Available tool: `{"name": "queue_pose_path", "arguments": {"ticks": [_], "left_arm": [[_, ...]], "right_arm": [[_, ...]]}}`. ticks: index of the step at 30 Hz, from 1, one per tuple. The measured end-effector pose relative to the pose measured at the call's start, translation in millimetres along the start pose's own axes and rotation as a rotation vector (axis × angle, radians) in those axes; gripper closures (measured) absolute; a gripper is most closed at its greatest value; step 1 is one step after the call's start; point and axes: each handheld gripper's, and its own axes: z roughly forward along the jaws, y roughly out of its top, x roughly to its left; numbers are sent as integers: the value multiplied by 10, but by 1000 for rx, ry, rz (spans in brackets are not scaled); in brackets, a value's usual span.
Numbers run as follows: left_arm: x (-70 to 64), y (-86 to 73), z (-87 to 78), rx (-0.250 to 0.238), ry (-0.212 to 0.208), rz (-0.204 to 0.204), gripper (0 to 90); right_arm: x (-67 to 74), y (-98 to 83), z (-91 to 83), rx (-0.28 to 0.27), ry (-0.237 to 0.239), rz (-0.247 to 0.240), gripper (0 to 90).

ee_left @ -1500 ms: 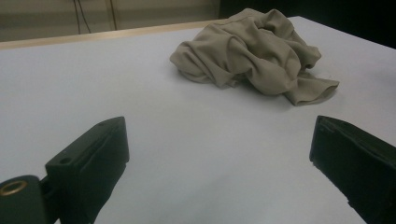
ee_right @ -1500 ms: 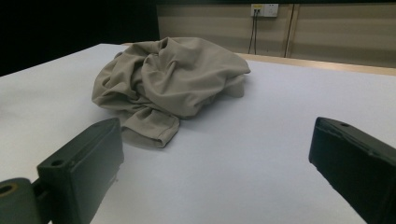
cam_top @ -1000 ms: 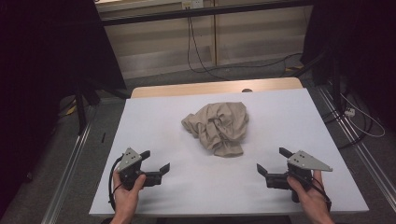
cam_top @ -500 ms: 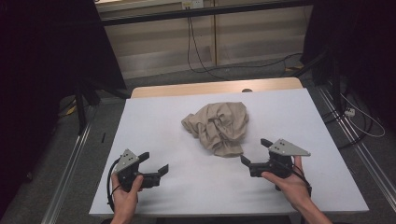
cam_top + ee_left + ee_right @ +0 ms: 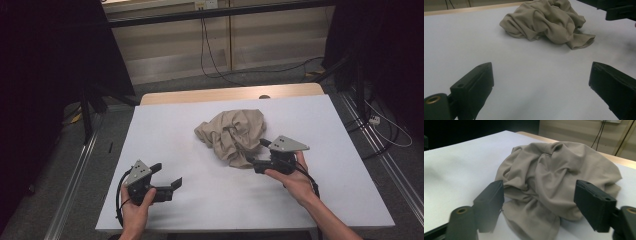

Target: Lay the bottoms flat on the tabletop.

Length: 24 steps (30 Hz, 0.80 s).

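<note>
Right now our right gripper (image 5: 256, 152) sits at the near right edge of the crumpled beige cloth (image 5: 234, 134), which lies mid-table on the white table (image 5: 165, 135). Its jaws have just been closing, with folds of cloth between them but not yet pinched. Our left gripper (image 5: 167, 176) rests near left, jaws wide and empty, well apart from the cloth.

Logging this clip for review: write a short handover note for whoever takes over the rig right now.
Left claw: open, holding nothing, over bare table.
Right claw: at the near edge of the crumpled beige cloth, jaws just been closing with cloth between them, pads not yet pressing.
Cloth: bunched at the table's middle.
Done: right claw has reached the cloth.
Left: grip it and likely spread it out.
</note>
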Motion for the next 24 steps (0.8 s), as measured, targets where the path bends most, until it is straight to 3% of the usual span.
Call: {"name": "queue_pose_path", "arguments": {"ticks": [4,6,9,10,21,23,24], "left_arm": [[-3,-6,-21,0,-2,3,57],[-1,-9,-25,-1,0,0,57],[4,-11,-24,-2,-3,0,57],[5,-11,-25,0,-3,4,57],[28,-21,-67,2,2,3,58],[25,-23,-73,4,-1,5,58],[26,-25,-77,2,-6,8,64]], "right_arm": [[-27,77,222,23,0,-9,315],[-21,106,305,63,22,-13,308],[-12,123,380,56,30,-17,319],[-16,148,456,78,33,-18,301],[-6,234,808,122,29,-14,231],[5,199,874,145,24,-26,243],[6,146,930,177,7,-42,354]]}}
